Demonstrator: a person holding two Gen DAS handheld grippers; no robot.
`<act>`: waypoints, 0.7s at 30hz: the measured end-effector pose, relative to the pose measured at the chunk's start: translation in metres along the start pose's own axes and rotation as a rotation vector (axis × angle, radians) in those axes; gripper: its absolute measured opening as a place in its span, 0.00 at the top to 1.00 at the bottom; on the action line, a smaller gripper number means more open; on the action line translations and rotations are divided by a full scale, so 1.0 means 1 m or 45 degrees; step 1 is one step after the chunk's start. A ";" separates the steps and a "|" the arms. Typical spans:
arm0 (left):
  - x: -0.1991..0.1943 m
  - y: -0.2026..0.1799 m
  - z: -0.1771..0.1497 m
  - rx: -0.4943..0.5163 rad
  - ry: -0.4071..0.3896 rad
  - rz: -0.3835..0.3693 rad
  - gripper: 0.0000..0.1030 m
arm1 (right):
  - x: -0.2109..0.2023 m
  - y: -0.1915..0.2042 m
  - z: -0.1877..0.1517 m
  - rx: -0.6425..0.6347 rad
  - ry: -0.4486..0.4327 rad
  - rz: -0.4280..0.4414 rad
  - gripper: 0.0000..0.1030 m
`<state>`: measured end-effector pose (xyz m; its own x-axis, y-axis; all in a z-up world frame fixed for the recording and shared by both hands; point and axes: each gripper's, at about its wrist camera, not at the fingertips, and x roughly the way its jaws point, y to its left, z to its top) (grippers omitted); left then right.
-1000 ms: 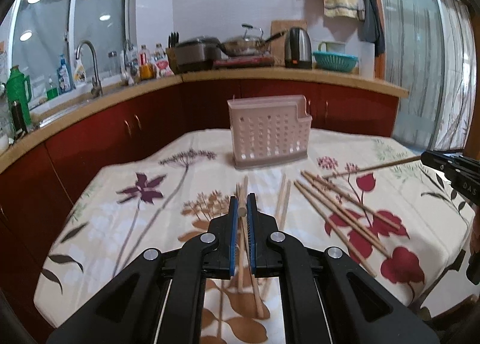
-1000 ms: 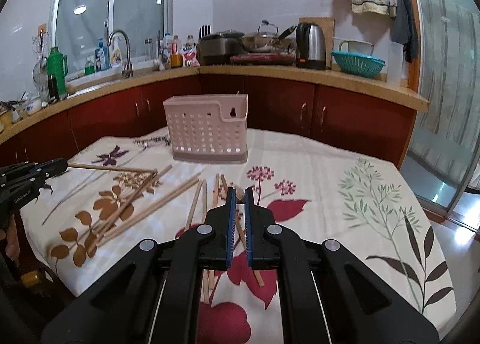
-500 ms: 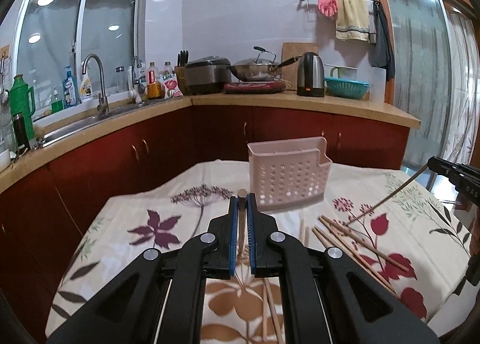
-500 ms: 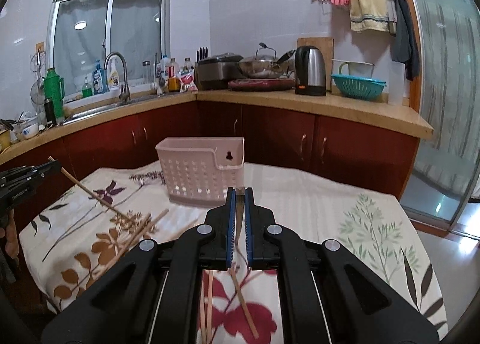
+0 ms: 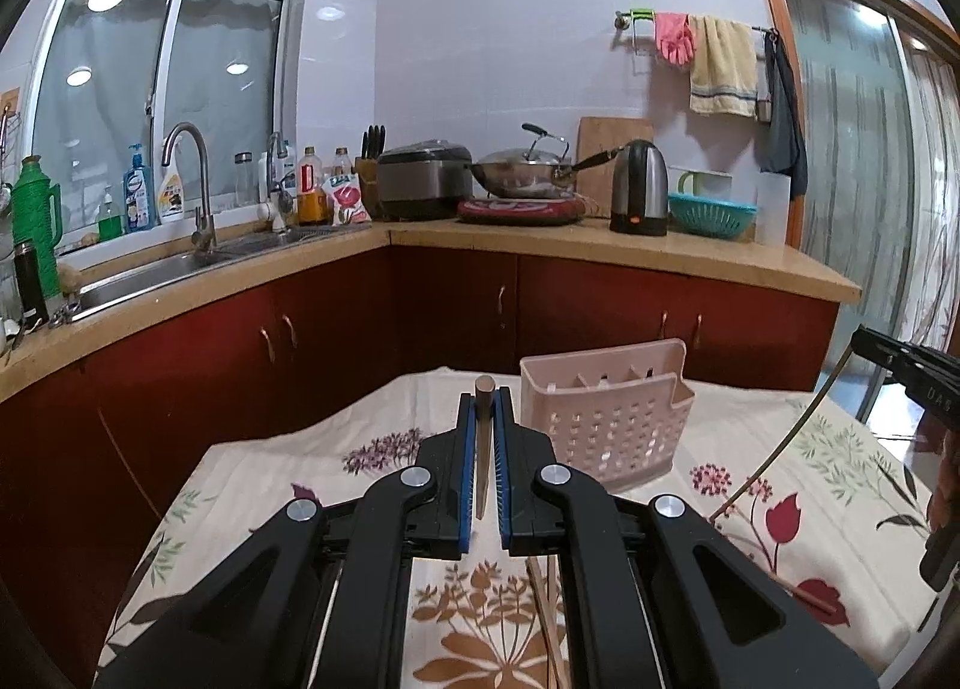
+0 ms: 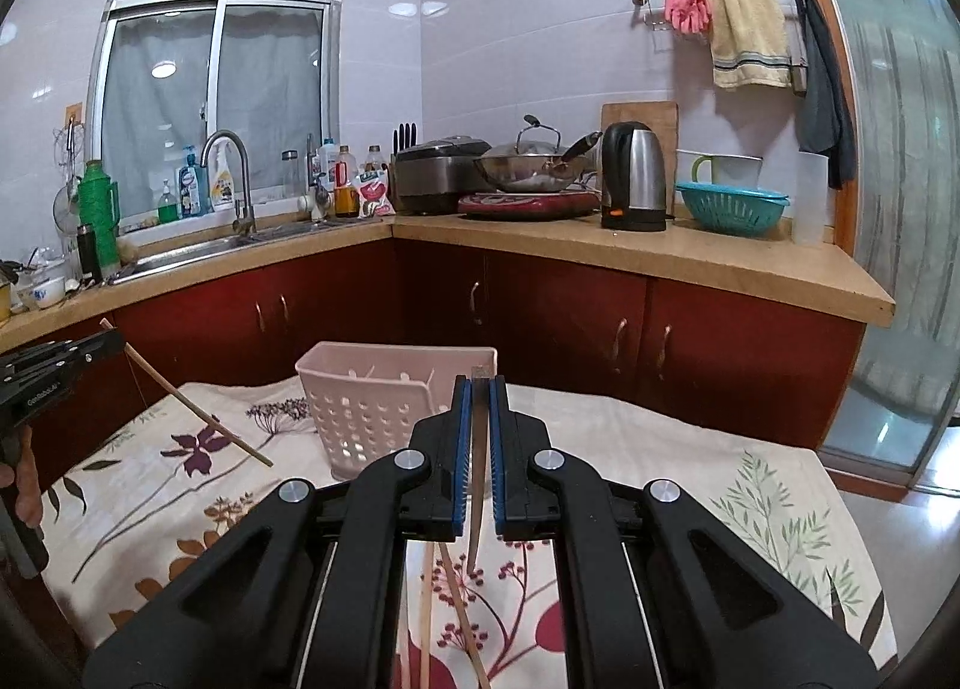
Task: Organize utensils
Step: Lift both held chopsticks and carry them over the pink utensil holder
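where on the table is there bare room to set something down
Bare cloth lies right of the pink perforated plastic basket, out to the floral tablecloth edge, and left of the basket toward the red cabinets. It is crowded near the grippers: loose wooden chopsticks lie there. Each gripper, left and right, holds a chopstick.

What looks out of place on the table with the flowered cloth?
Loose wooden chopsticks lie scattered on the flowered tablecloth instead of in the pink perforated plastic holder. Left gripper and right gripper each clamp one chopstick.
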<state>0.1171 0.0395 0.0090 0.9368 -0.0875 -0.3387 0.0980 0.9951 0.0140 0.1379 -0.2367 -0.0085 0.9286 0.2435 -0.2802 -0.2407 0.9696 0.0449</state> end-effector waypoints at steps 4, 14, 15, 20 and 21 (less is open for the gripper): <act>-0.004 0.003 0.016 -0.018 -0.006 -0.047 0.94 | -0.004 0.000 0.016 0.003 -0.042 0.017 0.94; -0.025 0.012 0.080 -0.069 -0.096 -0.193 0.94 | -0.016 -0.002 0.074 -0.019 -0.229 0.052 0.94; -0.025 0.011 0.085 -0.068 -0.102 -0.199 0.94 | -0.015 -0.003 0.078 -0.023 -0.242 0.052 0.94; -0.014 0.000 0.106 -0.045 -0.160 -0.207 0.94 | 0.004 -0.006 0.096 -0.014 -0.280 0.070 0.94; -0.010 -0.002 0.110 -0.047 -0.170 -0.211 0.94 | 0.009 -0.007 0.099 -0.012 -0.284 0.075 0.94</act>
<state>0.1444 0.0334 0.1156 0.9452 -0.2532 -0.2061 0.2445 0.9673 -0.0671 0.1760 -0.2385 0.0837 0.9521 0.3001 -0.0585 -0.2978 0.9535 0.0456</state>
